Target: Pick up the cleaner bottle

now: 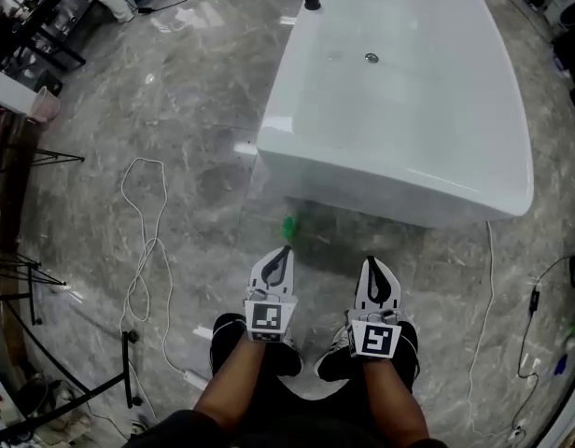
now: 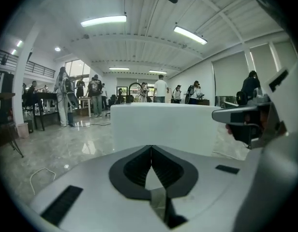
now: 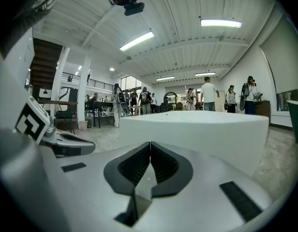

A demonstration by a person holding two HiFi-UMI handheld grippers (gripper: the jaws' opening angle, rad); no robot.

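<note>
cleaner bottle (image 1: 289, 227) by bathtub (image 1: 362, 174), axis unclear

Open hall (showroom-like), marble floor (image 1: 194, 157), white bathtub (image 1: 427, 91), strip lights (image 2: 103, 20)

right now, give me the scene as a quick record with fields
left claw: shut, empty
right claw: shut, empty
claw aim: both toward the white bathtub, short of it
green object: on the floor at the bathtub's base, just ahead of the left claw; too blurred to name, possibly the cleaner bottle
white cable: loose on the grey floor, left of the claws
task state: nothing picked up yet
</note>
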